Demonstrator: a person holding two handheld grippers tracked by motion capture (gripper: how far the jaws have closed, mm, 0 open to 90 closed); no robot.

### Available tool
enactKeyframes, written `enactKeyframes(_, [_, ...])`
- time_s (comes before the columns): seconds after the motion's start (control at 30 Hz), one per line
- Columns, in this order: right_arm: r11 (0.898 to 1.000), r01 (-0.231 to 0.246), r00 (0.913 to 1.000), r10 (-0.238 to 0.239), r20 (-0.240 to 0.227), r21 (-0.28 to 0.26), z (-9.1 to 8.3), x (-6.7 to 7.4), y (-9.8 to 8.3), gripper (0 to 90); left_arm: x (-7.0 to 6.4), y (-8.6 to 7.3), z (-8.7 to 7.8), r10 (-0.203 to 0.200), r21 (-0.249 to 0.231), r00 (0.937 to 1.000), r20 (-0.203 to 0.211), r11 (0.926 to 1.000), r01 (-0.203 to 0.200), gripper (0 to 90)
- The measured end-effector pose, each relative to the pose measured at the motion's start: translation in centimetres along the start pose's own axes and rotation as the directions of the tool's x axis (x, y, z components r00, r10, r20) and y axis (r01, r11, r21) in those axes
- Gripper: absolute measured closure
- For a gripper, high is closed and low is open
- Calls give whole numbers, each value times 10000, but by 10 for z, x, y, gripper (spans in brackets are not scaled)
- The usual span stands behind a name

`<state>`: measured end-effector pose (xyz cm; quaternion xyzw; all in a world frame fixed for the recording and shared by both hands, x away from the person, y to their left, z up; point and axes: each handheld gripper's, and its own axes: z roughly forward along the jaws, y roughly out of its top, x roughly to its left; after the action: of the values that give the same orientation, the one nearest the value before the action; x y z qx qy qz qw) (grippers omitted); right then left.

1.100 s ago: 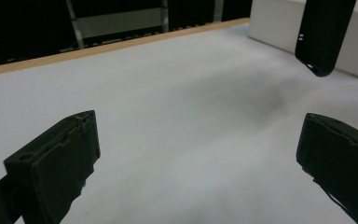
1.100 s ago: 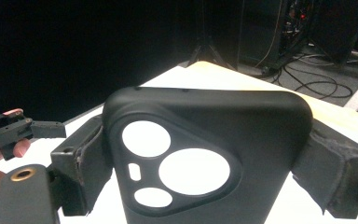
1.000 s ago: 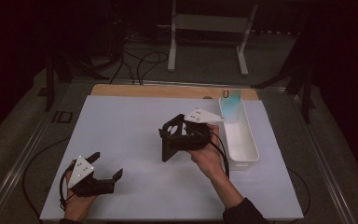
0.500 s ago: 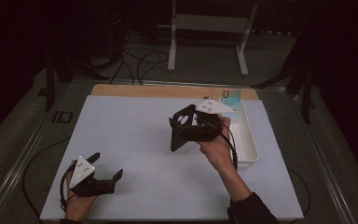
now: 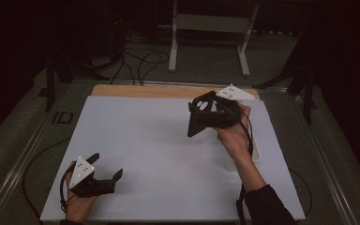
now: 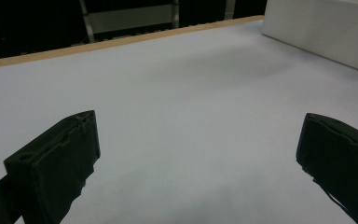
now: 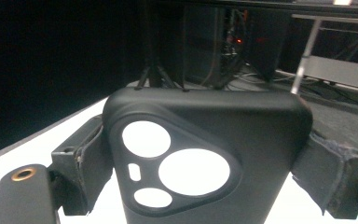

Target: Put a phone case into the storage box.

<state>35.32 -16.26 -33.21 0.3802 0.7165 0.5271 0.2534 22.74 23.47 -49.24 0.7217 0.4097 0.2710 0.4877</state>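
While my right gripper clamps a black phone case above the white table near the tray, my left gripper rests wide open, empty.

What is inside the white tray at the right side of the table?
Nothing can be told: the right gripper, holding a black phone case, and the hand cover most of the white tray.

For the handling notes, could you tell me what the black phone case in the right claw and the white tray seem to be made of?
Phone case: apparently soft matte rubber or silicone, judging by its dull sheen and rounded camera cutouts. White tray: probably smooth rigid plastic, with plain flat walls; uncertain.
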Motion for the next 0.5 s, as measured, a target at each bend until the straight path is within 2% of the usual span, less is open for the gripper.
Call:
enactKeyframes(0.27, [9997,-236,9973,237,700,-32,-3,-24,1,135,0,0,0,34,-26,10000,-12,10000,-34,2])
enactKeyframes(0.5, [9993,-374,9910,371,1284,-4,-3,-42,0,134,-1,0,0,98,19,9999,26,9999,-98,2])
